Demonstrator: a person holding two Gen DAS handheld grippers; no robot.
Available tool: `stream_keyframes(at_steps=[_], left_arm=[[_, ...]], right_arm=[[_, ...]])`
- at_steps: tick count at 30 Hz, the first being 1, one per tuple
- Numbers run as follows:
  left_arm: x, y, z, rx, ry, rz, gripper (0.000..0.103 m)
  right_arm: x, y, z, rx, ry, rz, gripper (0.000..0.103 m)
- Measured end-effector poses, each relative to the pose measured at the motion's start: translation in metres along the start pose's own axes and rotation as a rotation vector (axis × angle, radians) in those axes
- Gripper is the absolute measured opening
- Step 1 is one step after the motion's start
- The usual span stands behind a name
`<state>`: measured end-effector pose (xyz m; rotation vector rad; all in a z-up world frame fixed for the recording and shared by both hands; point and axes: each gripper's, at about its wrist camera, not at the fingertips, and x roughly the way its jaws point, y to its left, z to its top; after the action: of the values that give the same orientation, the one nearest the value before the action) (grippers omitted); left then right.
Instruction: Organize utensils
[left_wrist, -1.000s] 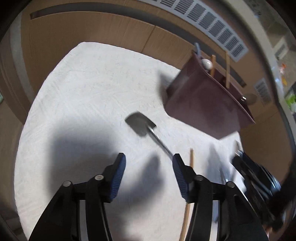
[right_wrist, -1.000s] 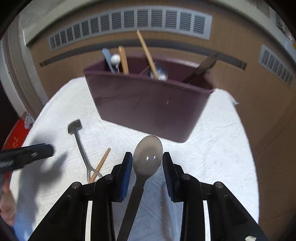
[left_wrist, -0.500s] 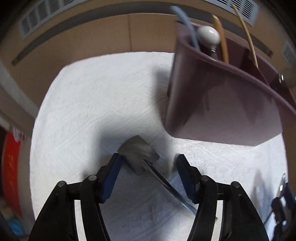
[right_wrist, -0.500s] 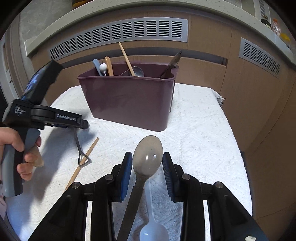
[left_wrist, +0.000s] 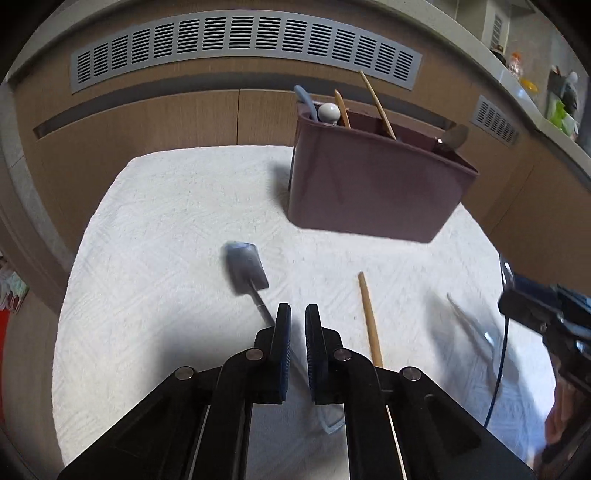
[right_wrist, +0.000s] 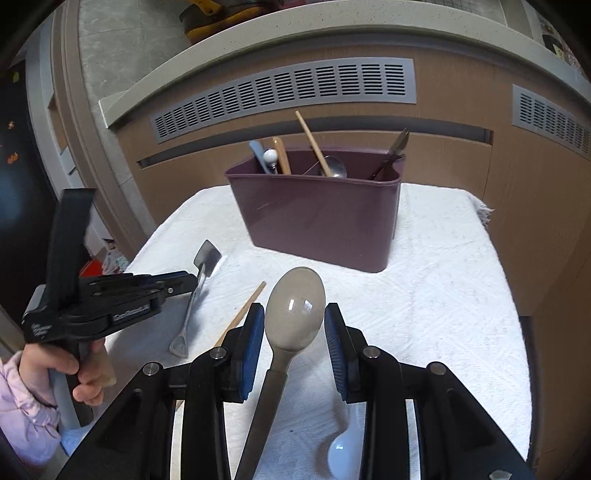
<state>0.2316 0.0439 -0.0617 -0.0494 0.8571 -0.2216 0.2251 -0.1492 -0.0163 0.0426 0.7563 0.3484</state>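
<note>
My left gripper (left_wrist: 297, 321) was clamped on the small metal spatula's (right_wrist: 192, 295) thin, stiff, probably slippery shaft, its blade toward eleven o'clock. At one o'clock stood the maroon caddy (right_wrist: 325, 225). My right gripper (right_wrist: 294, 325) carried the grey spoon (right_wrist: 294, 308), bowl between parted pads; the grip itself was hidden.

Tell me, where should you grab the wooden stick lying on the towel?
Probably near the middle of the stick, coming from above with the fingers across it. It lies flat and bare on the towel, thin and straight, so squeezing its sides suits it. A middle hold should keep it from tipping. The small shovel lies close on one side, so drop straight down.
</note>
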Motion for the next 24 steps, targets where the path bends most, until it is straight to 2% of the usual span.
stream_keyframes(at_steps=[4, 6, 8, 10, 11, 14, 17, 20, 21, 22, 24], left_arm=[[0.012, 0.02, 0.002, -0.034, 0.051, 0.088, 0.01], [0.014, 0.037, 0.003, -0.097, 0.069, 0.08, 0.011], [0.018, 0.051, 0.009, -0.171, 0.093, 0.066, 0.025], [0.023, 0.055, 0.019, -0.219, 0.104, 0.057, 0.067], [0.026, 0.054, 0.024, -0.229, 0.101, 0.066, 0.069], [0.043, 0.047, 0.041, -0.243, 0.118, 0.098, 0.069], [0.068, 0.034, 0.052, -0.215, 0.153, 0.149, 0.065], [0.079, 0.02, 0.057, -0.137, 0.122, 0.237, 0.049], [0.079, 0.017, 0.057, -0.121, 0.109, 0.238, 0.039], [0.078, 0.015, 0.056, -0.107, 0.101, 0.231, 0.035], [0.075, 0.015, 0.053, -0.088, 0.086, 0.217, 0.035]], right_arm=[[0.004, 0.002, 0.0, -0.015, 0.023, -0.059, 0.03], [0.003, 0.004, 0.0, -0.022, 0.021, -0.075, 0.03], [0.004, 0.006, -0.001, -0.036, 0.02, -0.087, 0.03], [0.005, 0.008, -0.001, -0.042, 0.023, -0.082, 0.03], [0.005, 0.009, -0.001, -0.044, 0.022, -0.081, 0.03], [0.002, 0.014, -0.004, -0.075, 0.003, -0.098, 0.03], [0.0, 0.013, -0.006, -0.082, -0.005, -0.107, 0.03], [0.0, 0.008, -0.007, -0.075, -0.01, -0.117, 0.03], [0.0, 0.008, -0.008, -0.076, -0.011, -0.123, 0.03], [0.0, 0.007, -0.008, -0.077, -0.012, -0.13, 0.03], [-0.001, 0.005, -0.009, -0.079, -0.016, -0.136, 0.03]])
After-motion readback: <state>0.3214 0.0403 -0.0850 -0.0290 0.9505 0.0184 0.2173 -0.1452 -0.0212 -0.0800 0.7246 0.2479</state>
